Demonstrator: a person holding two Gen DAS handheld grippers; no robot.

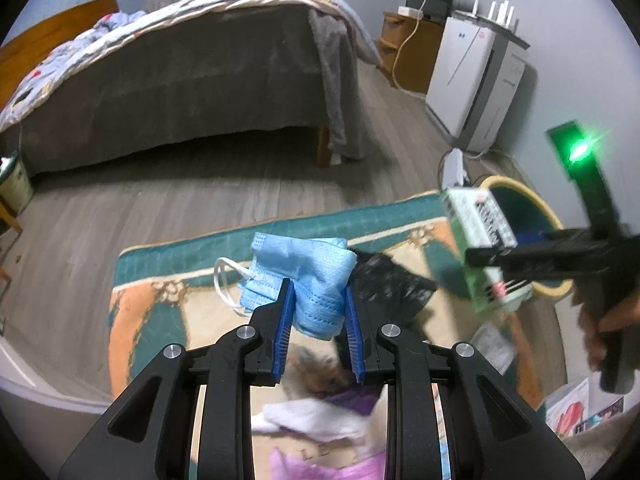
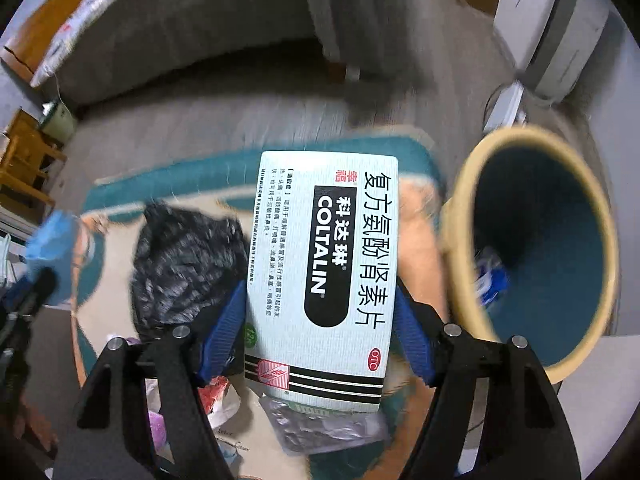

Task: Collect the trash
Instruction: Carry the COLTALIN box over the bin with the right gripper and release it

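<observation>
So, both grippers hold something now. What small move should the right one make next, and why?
Probably carry the right gripper a little to its right, over the yellow-rimmed bin, then open. It is shut on the Coltalin medicine box, and the bin's open mouth lies just beside it.

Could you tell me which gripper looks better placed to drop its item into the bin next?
The right gripper, probably. It holds the medicine box right beside the open bin. The left gripper, shut on the blue face mask, is farther from it, over the rug.
</observation>
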